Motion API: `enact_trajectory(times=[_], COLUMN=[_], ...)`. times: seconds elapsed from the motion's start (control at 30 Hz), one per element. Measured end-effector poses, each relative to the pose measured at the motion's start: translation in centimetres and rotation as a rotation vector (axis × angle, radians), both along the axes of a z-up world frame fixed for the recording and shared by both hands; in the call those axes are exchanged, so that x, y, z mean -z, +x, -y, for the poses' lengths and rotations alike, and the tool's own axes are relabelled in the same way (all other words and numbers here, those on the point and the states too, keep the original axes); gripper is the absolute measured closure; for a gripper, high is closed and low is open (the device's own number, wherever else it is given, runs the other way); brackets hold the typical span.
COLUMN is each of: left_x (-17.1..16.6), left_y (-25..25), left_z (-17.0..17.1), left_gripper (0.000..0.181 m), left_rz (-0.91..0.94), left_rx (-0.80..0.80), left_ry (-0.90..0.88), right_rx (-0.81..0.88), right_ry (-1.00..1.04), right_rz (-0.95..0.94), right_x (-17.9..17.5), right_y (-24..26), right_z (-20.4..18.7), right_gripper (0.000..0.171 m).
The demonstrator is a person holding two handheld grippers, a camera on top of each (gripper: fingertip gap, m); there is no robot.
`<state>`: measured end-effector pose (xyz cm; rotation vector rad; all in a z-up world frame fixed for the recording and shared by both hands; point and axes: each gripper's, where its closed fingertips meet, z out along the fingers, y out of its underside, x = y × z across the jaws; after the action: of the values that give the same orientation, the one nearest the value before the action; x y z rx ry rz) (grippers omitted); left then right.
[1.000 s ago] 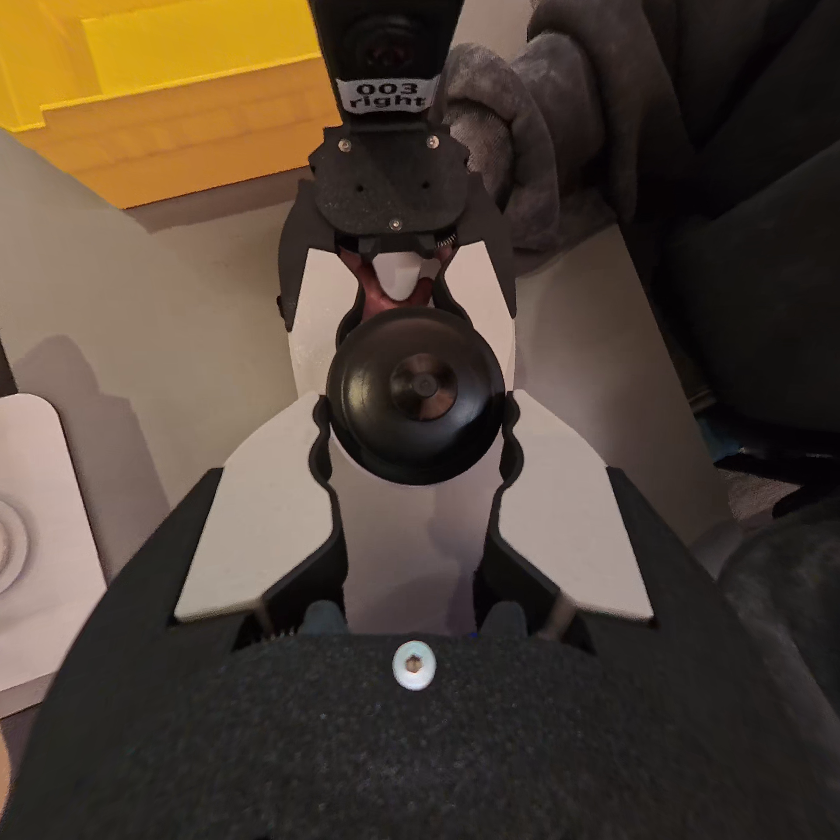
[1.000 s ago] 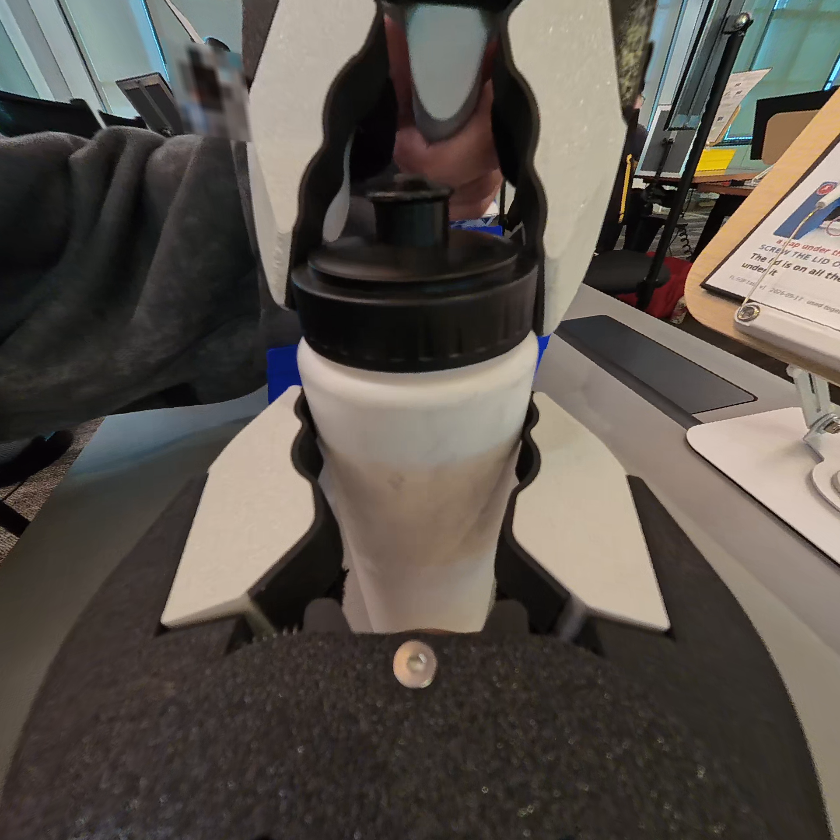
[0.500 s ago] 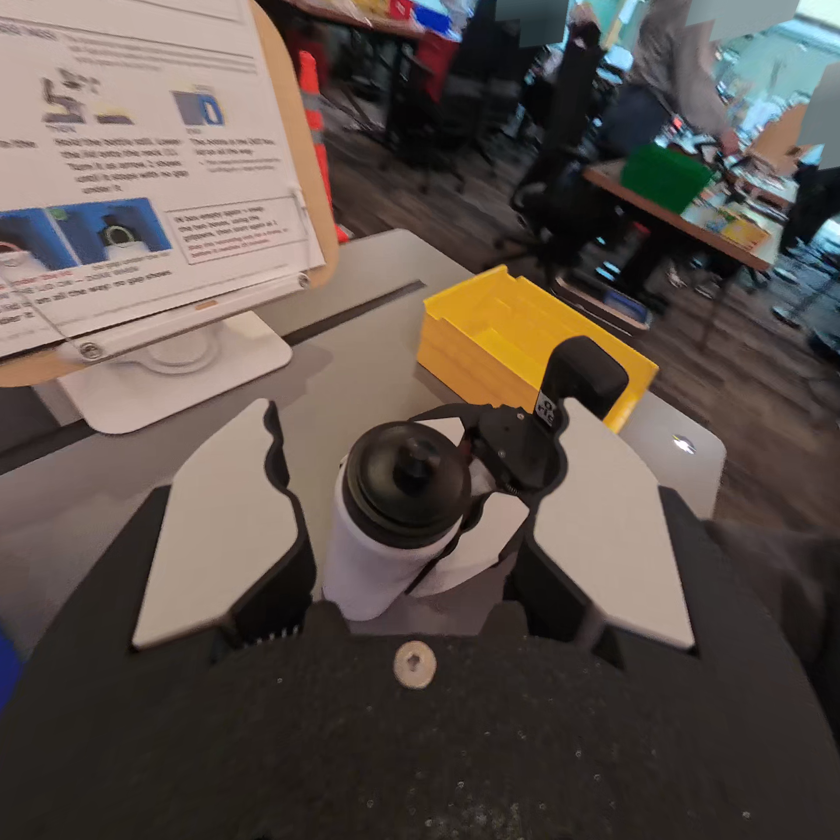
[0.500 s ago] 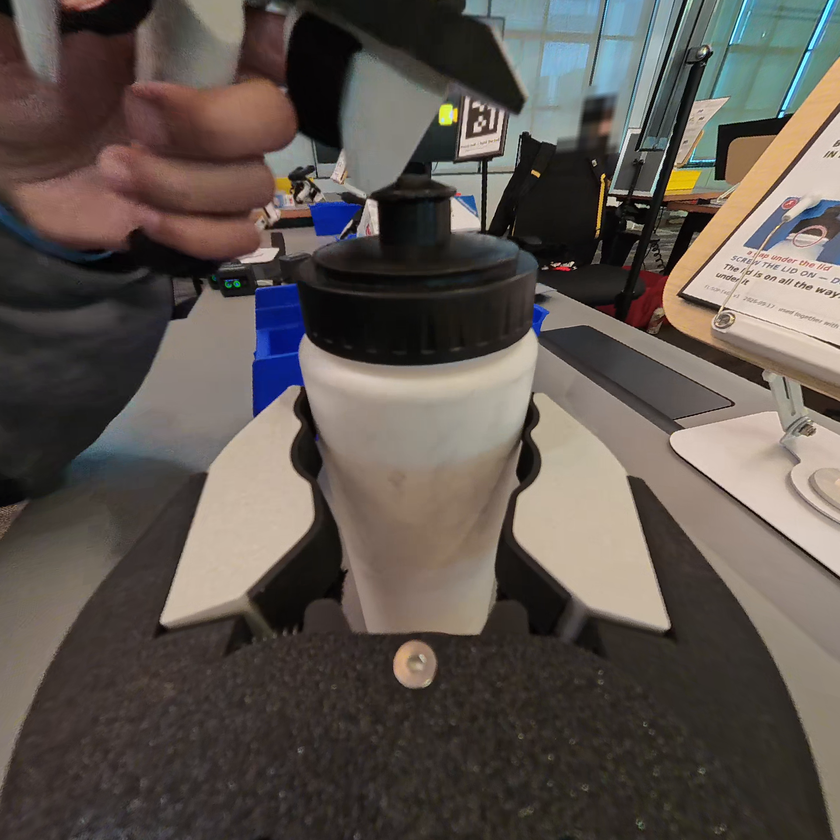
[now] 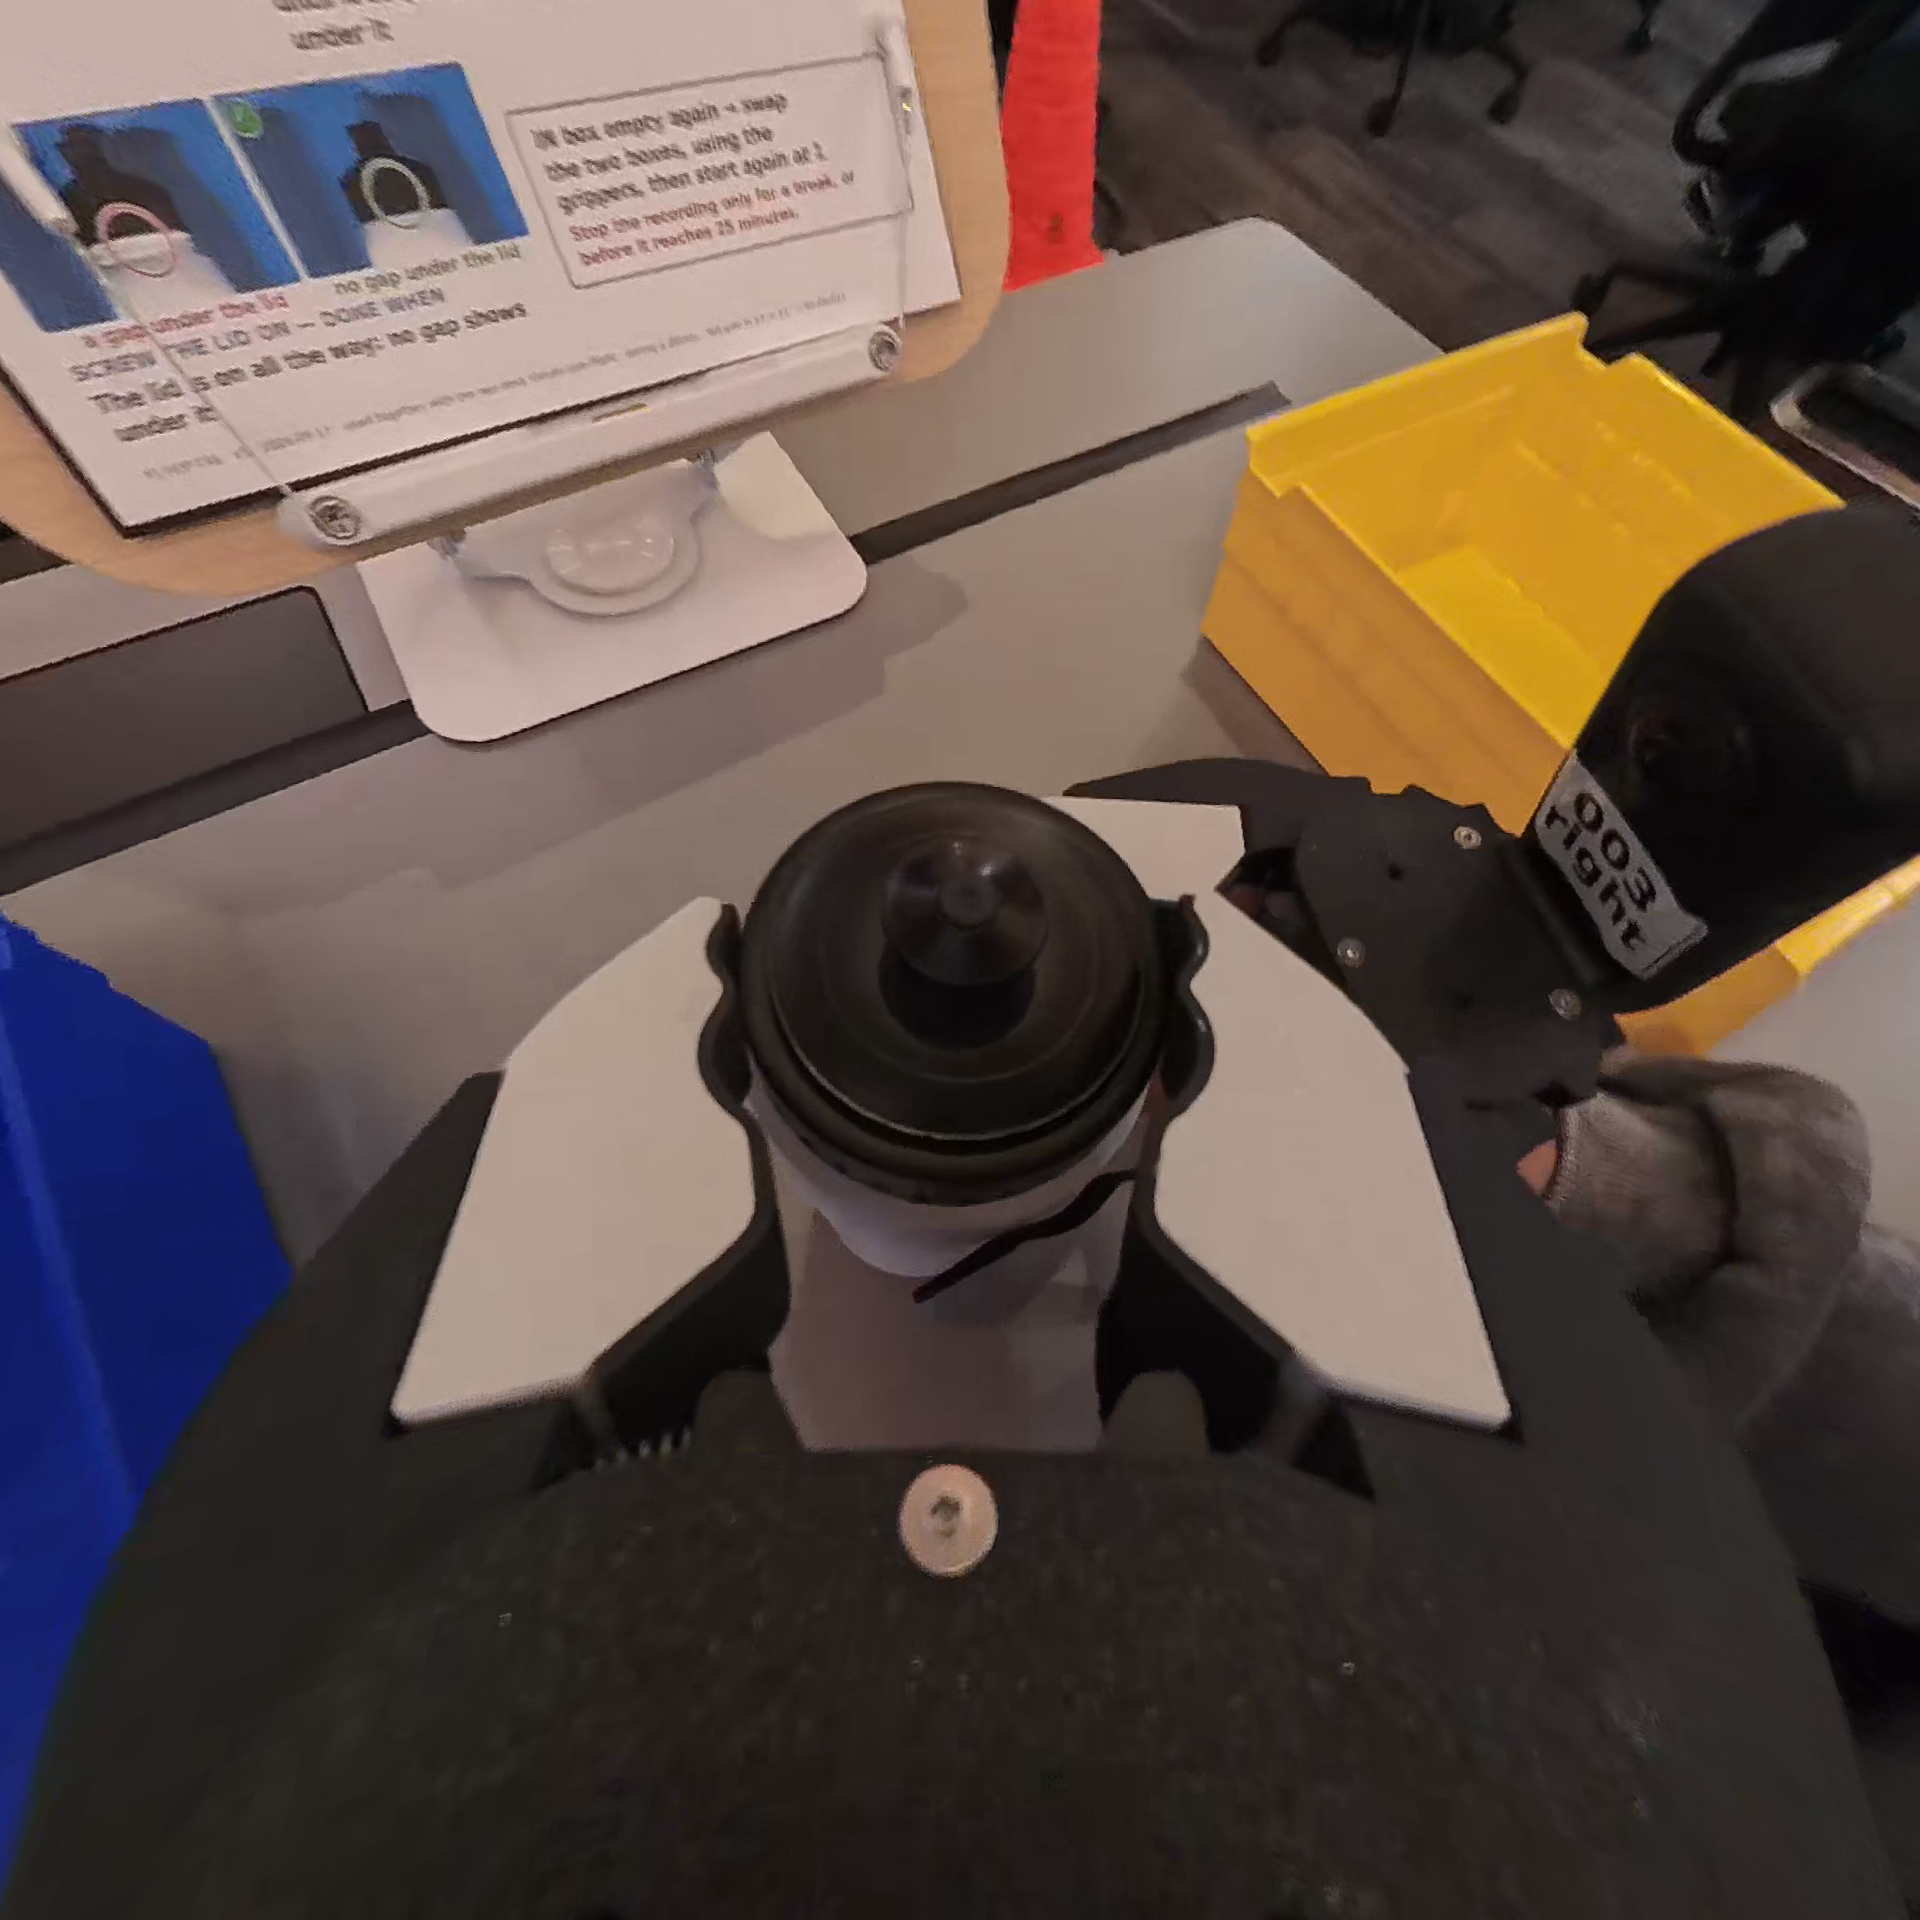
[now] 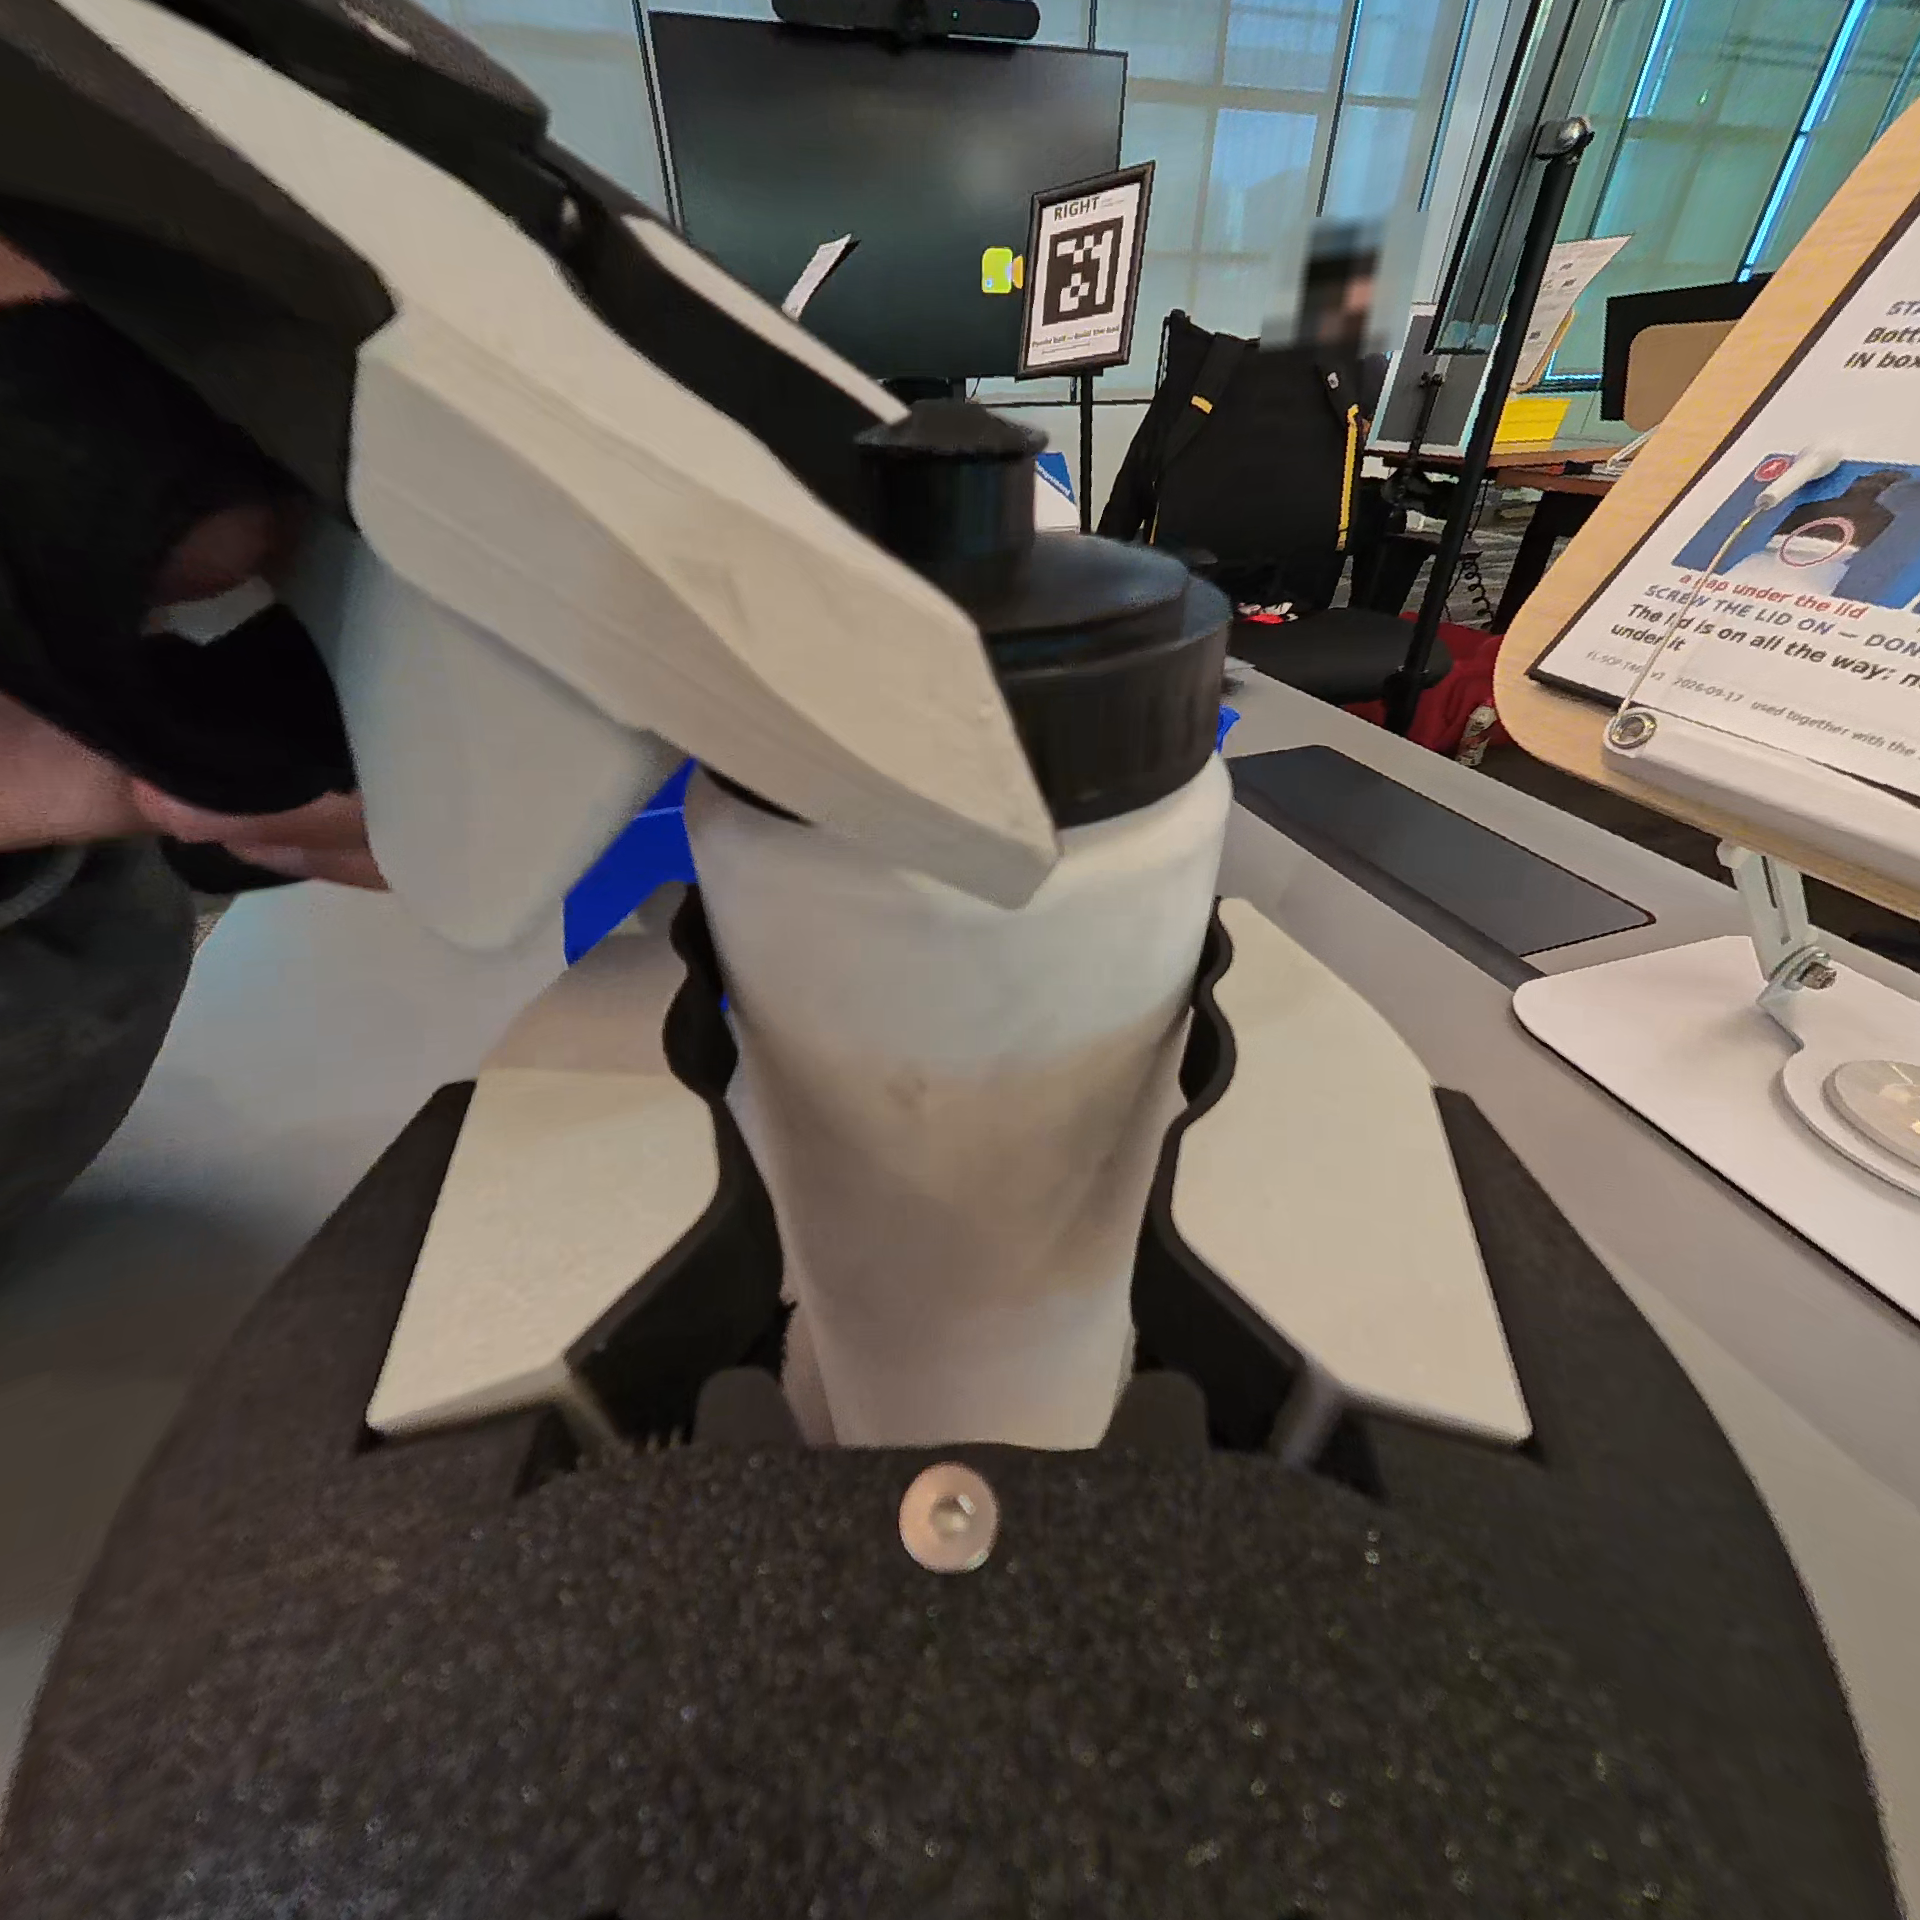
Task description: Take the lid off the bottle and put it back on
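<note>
White plastic bottle (image 6: 966,1049) stands upright on the grey table (image 5: 987,665), clamped around its body by the right gripper (image 6: 951,1049). The left gripper (image 5: 951,997) closes around the black screw lid (image 5: 945,987), seated on the bottle.

My left wrist view: looks steeply down, close over the bottle's lid (image 5: 940,987) and desk (image 5: 1039,665). My right wrist view: level, close against the bottle (image 6: 956,1091) side. Shared: bottle, lid, instruction stand (image 5: 468,260).
</note>
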<state>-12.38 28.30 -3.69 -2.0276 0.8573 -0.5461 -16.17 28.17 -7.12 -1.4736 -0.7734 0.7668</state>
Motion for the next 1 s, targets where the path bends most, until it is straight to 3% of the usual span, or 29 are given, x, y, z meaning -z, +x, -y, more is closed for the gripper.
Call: enact_trajectory(times=[0.6, 1.0], left_x=[0.6, 0.8], left_y=[0.0, -0.8], left_z=[1.6, 2.8], left_gripper=[0.103, 0.103], left_rz=[-0.145, -0.234], left_rx=[0.639, 1.211], left_ry=[-0.054, -0.030], right_rx=[-0.024, -0.061], right_ry=[-0.010, -0.018], right_rz=[0.016, 0.008], right_x=[0.1, 0.1], right_y=[-0.2, -0.4], right_z=[0.1, 0.4], right_gripper=[0.085, 0.086])
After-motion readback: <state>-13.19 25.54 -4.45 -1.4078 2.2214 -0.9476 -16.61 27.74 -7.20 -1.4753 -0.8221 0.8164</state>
